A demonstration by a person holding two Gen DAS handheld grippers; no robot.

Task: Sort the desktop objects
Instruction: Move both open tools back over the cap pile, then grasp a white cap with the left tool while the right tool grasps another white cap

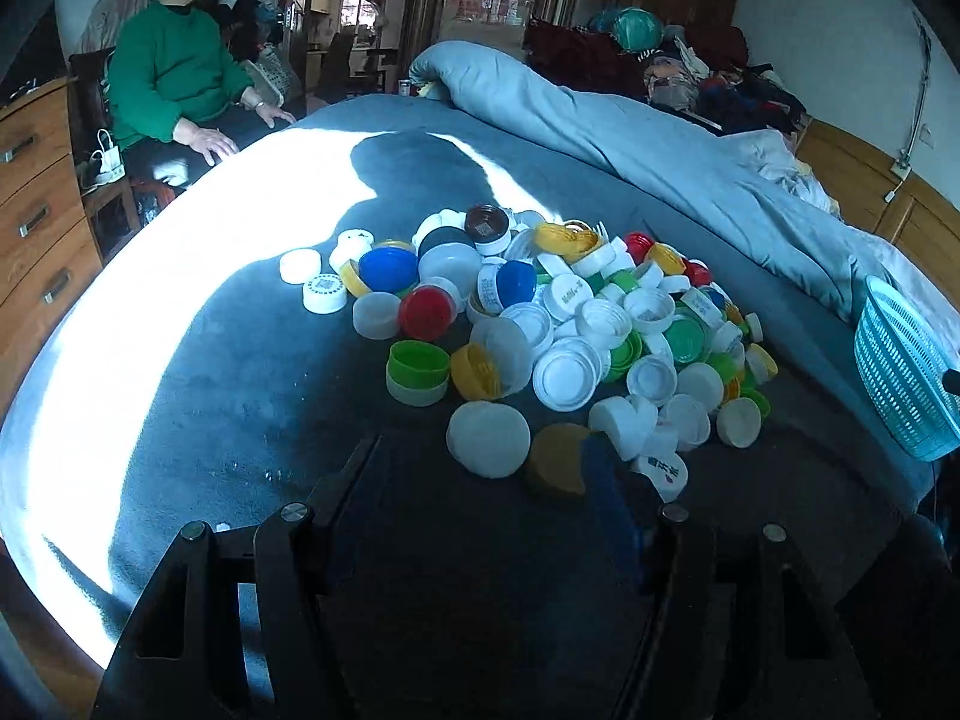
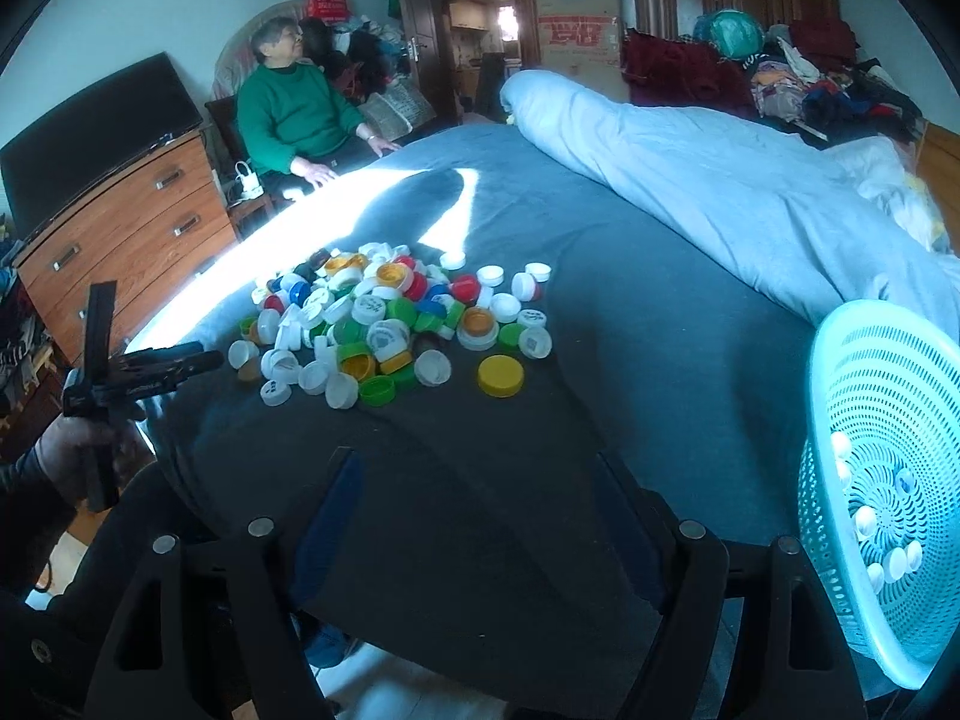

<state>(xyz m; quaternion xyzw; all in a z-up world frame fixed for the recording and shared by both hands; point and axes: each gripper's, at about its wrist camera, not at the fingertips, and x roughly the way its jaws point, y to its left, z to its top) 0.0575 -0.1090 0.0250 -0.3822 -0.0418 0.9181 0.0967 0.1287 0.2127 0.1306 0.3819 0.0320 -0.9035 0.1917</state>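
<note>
A pile of bottle caps (image 1: 570, 312) in white, green, yellow, blue and red lies on the dark grey bed sheet (image 1: 252, 396). My left gripper (image 1: 480, 456) stands open at the pile's near edge. A big white cap (image 1: 487, 438) lies just ahead of its fingertips, untouched, and a mustard cap (image 1: 555, 468) sits beside the right finger. In the right wrist view the caps (image 2: 384, 324) lie farther off, with a lone yellow cap (image 2: 500, 375) nearest. My right gripper (image 2: 474, 462) is open and holds nothing. The left gripper (image 2: 207, 358) shows at the left, held by a hand (image 2: 72, 450).
A turquoise perforated basket (image 2: 882, 420) with several white caps inside stands at the bed's right edge; the same basket (image 1: 900, 372) shows in the left wrist view. A rolled pale blue duvet (image 2: 720, 192) crosses the far right. A person in a green sweater (image 2: 288, 114) sits beyond the bed beside a wooden dresser (image 2: 120, 228).
</note>
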